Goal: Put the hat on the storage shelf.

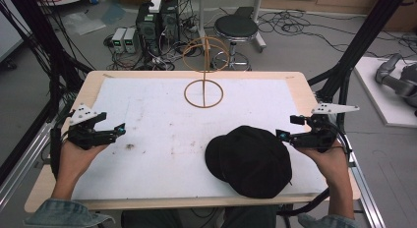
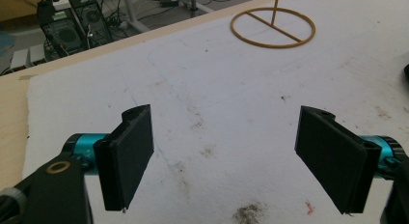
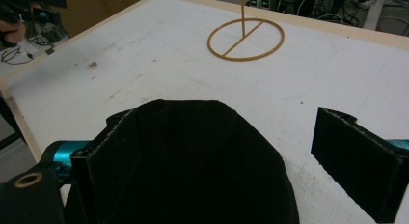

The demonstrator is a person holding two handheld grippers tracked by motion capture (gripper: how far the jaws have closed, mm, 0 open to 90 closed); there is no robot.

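A black cap [image 1: 251,161] lies on the white mat [image 1: 147,105] near the table's front right. My right gripper [image 1: 289,127] stands open at the cap's right edge. In the right gripper view the cap [image 3: 193,161] rises between the jaws of that gripper [image 3: 226,166] and hides much of the left one; I cannot tell whether they touch it. My left gripper [image 1: 112,121] is held open over the mat's left side, and the left gripper view shows it [image 2: 231,161] with nothing between the jaws. A wooden ring stand [image 1: 203,93] is at the back centre, its base ring [image 2: 273,27] [image 3: 245,39] flat on the mat.
The mat has dark smudges [image 1: 130,147]. Behind the table are a black stool [image 1: 236,27], computer cases [image 1: 157,19] and cables on the floor. Black frame struts [image 1: 359,46] rise at both sides. A grey robot arm [image 1: 396,75] lies on a board at the right.
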